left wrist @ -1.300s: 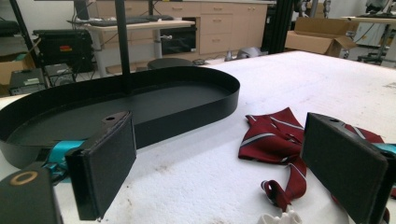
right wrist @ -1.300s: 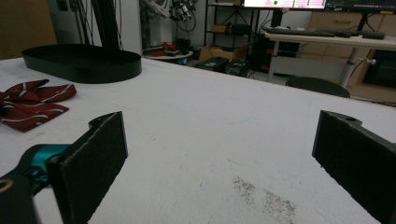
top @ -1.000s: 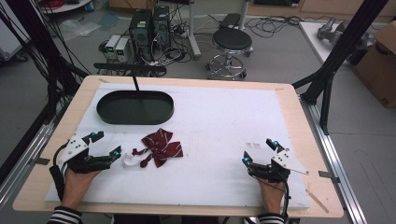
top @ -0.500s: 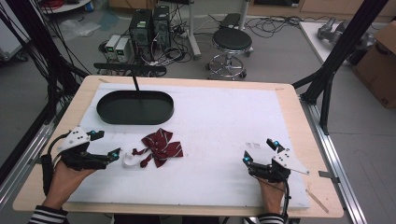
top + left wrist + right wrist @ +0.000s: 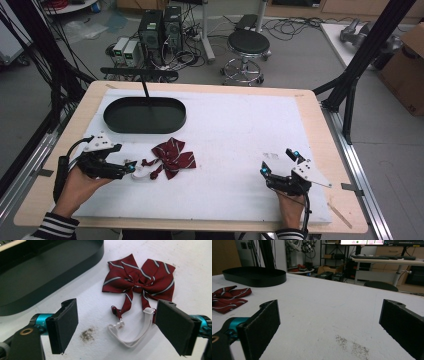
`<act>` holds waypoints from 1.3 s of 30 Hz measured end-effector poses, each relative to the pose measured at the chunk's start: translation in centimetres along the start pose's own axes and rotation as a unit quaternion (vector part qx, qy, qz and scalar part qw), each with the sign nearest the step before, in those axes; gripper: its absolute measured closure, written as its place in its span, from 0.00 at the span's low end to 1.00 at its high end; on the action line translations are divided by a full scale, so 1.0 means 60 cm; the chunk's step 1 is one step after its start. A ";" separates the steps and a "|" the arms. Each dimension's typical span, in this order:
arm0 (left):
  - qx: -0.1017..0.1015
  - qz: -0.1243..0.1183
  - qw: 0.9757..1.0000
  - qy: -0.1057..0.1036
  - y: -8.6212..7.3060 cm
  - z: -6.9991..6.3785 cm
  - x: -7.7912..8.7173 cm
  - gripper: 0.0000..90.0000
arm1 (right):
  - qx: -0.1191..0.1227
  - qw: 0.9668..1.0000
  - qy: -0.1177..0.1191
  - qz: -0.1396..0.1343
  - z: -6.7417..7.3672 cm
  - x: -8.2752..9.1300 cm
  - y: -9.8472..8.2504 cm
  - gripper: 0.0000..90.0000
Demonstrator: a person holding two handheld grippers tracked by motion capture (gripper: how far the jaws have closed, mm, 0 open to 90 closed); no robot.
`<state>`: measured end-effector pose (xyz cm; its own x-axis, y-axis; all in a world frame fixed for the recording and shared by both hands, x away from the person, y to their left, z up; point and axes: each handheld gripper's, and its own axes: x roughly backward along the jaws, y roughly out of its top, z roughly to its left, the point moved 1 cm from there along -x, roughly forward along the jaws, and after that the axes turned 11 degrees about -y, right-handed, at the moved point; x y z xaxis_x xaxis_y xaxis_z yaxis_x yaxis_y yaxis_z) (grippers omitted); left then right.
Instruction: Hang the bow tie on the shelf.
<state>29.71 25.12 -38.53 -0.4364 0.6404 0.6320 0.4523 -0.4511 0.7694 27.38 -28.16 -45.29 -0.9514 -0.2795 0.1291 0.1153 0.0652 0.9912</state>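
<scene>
A wooden-edged bench (image 5: pixel 310 100) carries a white mat (image 5: pixel 240 135) that covers nearly all of its top. The mat is faintly soiled: a dark smudge of grit (image 5: pixel 87 333) lies between the jaws in the left gripper view, and another speckled patch (image 5: pixel 353 345) shows in the right gripper view.

At the near left, the left tool (image 5: pixel 131 167) points right toward a dark red bow tie (image 5: pixel 172 159) with pale stripes. Its jaws have just been closing a little but stand wide, gripping nothing; the tie's white strap loop (image 5: pixel 132 333) lies on the mat between the pads, the right pad just beside the strap's end. The bow itself lies left of the bench's middle, just beyond the left tool's tips.

Beyond the tie, at the far left of the mat, sits a black oval tray (image 5: pixel 112 122) with a low wall.

At the near right, the right tool (image 5: pixel 280 165) rests low over bare mat, well apart from the tie, its jaws spread wide with nothing between them.

Past the bench's far edge the grey floor holds computer towers (image 5: pixel 160 27) amid tangled cables, and a round black stool (image 5: pixel 248 42). Black frame posts (image 5: pixel 360 65) rise on both sides, and a cardboard box (image 5: pixel 407 70) stands at the far right.
</scene>
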 end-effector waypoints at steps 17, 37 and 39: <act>0.032 0.136 0.990 0.005 0.007 0.009 -0.055 0.32 | -0.002 1.000 0.000 -0.004 -0.001 0.001 0.000 0.02; 0.051 0.205 0.977 0.011 -0.005 0.020 -0.091 0.53 | -0.002 1.000 0.001 -0.004 -0.001 0.002 -0.001 0.02; 0.053 0.207 0.977 0.007 -0.006 0.022 -0.092 0.56 | -0.001 1.000 0.002 -0.007 -0.002 0.002 -0.001 0.02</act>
<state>32.98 22.57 -42.44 -0.2092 0.4088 0.8883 0.6697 -0.6021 0.4348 27.31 -28.28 -45.31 -0.9518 -0.2837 0.1162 0.1035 0.0593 0.9929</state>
